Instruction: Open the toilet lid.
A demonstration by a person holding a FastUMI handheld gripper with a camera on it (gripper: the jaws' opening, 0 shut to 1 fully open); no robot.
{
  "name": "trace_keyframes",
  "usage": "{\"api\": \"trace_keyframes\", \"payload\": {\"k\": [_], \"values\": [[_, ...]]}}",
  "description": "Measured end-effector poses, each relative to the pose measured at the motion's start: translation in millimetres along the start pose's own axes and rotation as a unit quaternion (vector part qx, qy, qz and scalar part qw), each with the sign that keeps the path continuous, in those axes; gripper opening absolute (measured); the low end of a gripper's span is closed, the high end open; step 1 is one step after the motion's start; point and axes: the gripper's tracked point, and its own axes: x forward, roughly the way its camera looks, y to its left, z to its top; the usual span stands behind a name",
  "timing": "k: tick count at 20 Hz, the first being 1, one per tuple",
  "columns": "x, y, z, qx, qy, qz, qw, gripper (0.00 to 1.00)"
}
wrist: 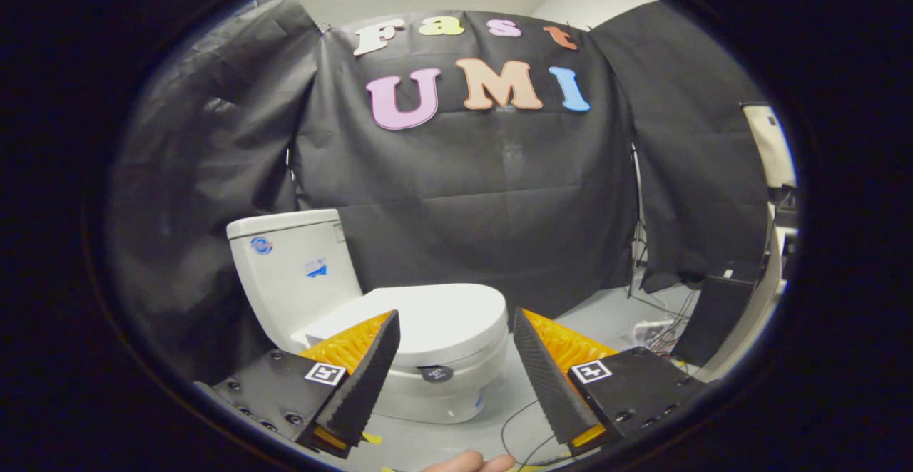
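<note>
A white toilet (428, 386) stands on the floor ahead, with its tank (292, 272) at the back left. Its white lid (435, 319) lies flat and closed over the bowl. My gripper (454, 322) is open, fingers spread wide, hovering a short way in front of the lid's front edge with nothing between them. The left finger (367, 372) overlaps the lid's near left side in the view, and the right finger (538, 372) sits just off the lid's right edge. A small dark round tag (436, 373) is on the bowl's front.
Black cloth hangs behind and beside the toilet. A dark box (713, 319) and tangled cables (660, 340) lie on the grey floor at the right. A thin cable (517, 422) runs across the floor near the fingers. A fingertip of a hand (471, 463) shows below.
</note>
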Motion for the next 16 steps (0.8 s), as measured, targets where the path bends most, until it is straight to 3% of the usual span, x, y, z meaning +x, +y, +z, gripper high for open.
{"api": "trace_keyframes", "payload": {"k": [4, 7, 13, 16], "values": [[10, 5, -2, 0.044, 0.017, -0.016, 0.999, 0.99], [21, 1, 0, 0.107, -0.008, -0.046, 0.993, 0.99], [38, -16, -58, 0.168, 0.045, -0.067, 0.982, 0.99], [39, -42, -91, 0.225, 0.058, -0.12, 0.965, 0.98]]}}
